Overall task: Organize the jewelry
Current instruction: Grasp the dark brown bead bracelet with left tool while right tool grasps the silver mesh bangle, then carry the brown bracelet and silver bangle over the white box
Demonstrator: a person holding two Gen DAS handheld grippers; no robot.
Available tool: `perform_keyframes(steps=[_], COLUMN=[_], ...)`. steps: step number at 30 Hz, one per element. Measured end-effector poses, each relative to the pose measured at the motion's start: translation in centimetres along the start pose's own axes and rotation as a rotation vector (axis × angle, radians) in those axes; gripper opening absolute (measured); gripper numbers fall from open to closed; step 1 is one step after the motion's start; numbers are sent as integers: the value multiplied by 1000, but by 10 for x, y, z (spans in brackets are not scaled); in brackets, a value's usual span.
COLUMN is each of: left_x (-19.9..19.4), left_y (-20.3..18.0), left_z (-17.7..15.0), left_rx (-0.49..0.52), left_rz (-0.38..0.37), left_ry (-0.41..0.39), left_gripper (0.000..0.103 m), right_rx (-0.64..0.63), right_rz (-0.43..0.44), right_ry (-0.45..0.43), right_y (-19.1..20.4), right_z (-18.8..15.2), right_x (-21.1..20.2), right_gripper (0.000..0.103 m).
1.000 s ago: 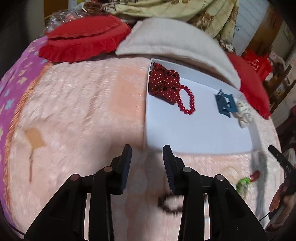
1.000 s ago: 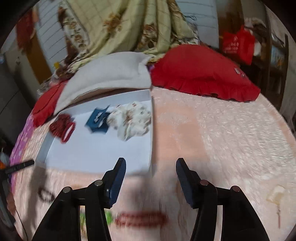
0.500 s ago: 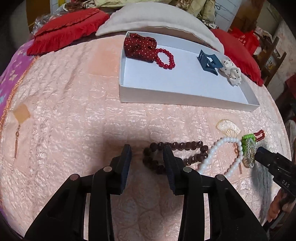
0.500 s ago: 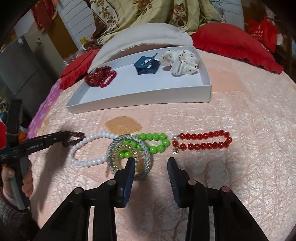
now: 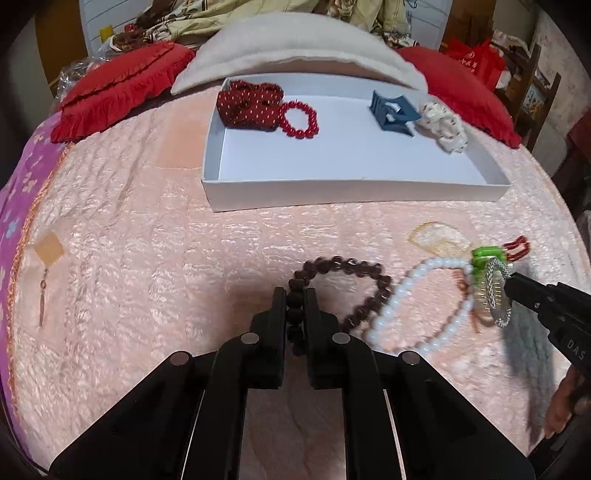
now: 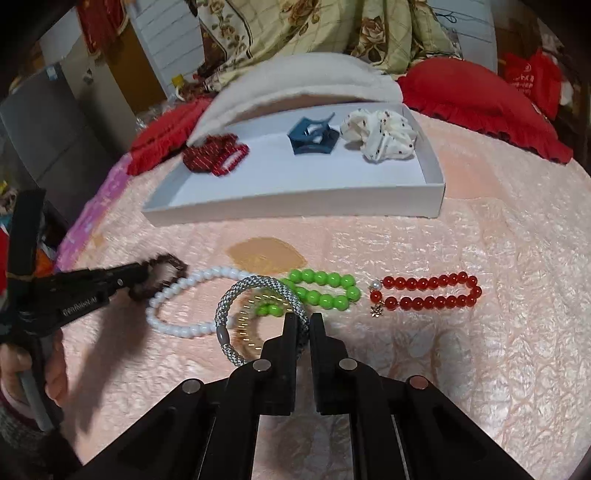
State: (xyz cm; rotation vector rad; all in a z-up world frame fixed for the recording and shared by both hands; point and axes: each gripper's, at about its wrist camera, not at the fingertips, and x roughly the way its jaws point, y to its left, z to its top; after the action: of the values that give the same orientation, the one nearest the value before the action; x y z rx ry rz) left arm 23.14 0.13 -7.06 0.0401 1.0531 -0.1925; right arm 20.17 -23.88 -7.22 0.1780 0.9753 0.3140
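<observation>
On the pink bedspread, my left gripper (image 5: 295, 297) has its jaws closing on the dark brown bead bracelet (image 5: 354, 266), and the pads press its beads. My right gripper (image 6: 303, 323) is closing on a grey-and-white braided bangle (image 6: 251, 284), gripping its near rim. A thin gold bangle (image 6: 246, 318) lies inside that one. A white bead bracelet (image 6: 177, 322), a green bead bracelet (image 6: 321, 288) and a red bead bracelet (image 6: 432, 291) lie alongside. Behind them, the white box (image 5: 354, 192) holds a red dotted scrunchie (image 5: 247, 105), a red bead bracelet (image 5: 299, 120), a blue claw clip (image 5: 391, 114) and a white scrunchie (image 5: 443, 123).
Red frilled cushions (image 5: 122, 85) and a white pillow (image 5: 295, 48) lie behind the box. A purple sheet (image 5: 14, 192) marks the bed's left edge. A quilt (image 6: 295, 26) and a red bag (image 6: 528, 77) are further back. A person's hand (image 6: 55, 373) holds the left gripper's handle.
Both grippers came back from the box to the loose jewelry, then shut. The left closed on the brown bracelet and the right on the braided bangle.
</observation>
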Motion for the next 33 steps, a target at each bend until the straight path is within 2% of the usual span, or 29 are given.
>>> perform_keyframes(steps=[7,13,22,28,33], left_x=[-61,-103,-145,-154,-149], left_y=[5,3,8,11,8], left_z=[-12,-32,-53,-39,-11], left_rx=[-57,-77,-102,-97,-59], left_rz=[-58,-71,-105,-123,-108], left_ry=[-91,-145,-199,-209,-207], left_gripper=[7,7,7,7,7], right_rx=[15,6,-18,-38,-62], right_rz=[53,74,72,61,54], right_ry=[-92,-124,-158,-158,-155], right_y=[10,22,34,37,39], right_z=[-3,-17,-27,-16,10], right_x=[-53,-83,-113,-110,-99], right_gripper=[6,6,6,6,6])
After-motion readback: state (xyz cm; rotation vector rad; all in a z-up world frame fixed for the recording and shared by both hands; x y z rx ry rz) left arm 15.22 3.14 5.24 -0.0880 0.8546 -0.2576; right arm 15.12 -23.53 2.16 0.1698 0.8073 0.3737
